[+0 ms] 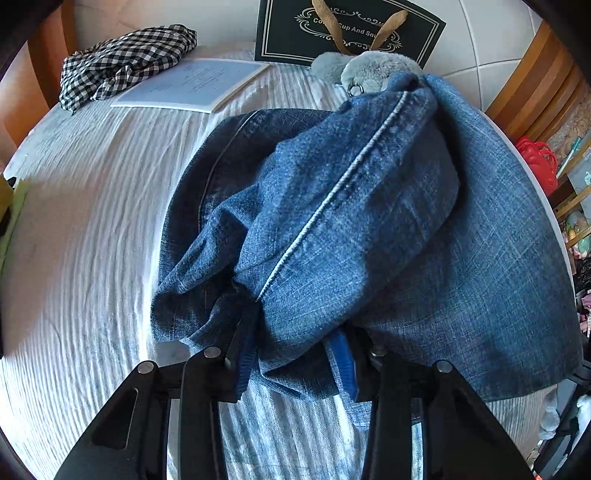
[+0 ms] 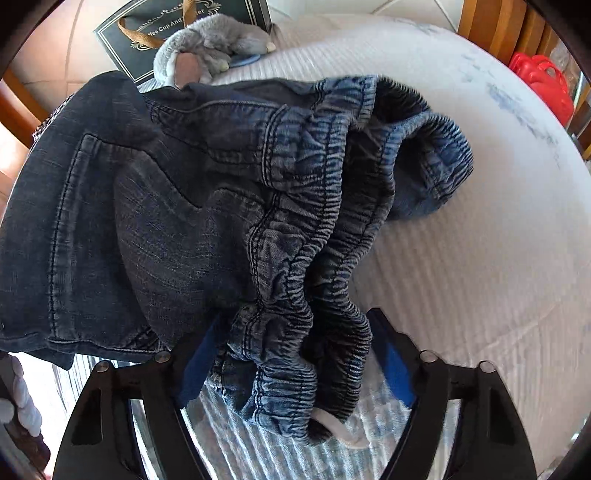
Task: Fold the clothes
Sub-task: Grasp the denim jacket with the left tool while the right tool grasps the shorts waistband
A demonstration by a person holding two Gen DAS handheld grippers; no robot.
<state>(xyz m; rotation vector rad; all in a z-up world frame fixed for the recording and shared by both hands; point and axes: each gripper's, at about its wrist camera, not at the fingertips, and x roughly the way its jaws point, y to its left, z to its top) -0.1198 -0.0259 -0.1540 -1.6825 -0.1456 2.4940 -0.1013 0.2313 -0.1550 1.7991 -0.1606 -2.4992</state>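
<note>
Left gripper [image 1: 295,365] was clamped on a leg end of the denim jeans [image 1: 343,221], which draped ahead of it over the white ribbed cloth [image 1: 92,229]. Right gripper [image 2: 295,373] gripped the elastic waistband [image 2: 295,258]; its blue pads [image 2: 397,373] stood partly apart around the bunched fabric.

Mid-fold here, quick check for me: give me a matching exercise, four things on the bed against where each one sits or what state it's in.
Things:
1. jeans
2. checked cloth
3. soft toy
4. gift bag

Places or states:
A. crumpled at the far left, partly on a booklet
B. standing at the far edge, ribbon handles
C. held by both grippers
D. grey, lying in front of the gift bag

Pairs: 1-C, 2-A, 3-D, 4-B
</note>
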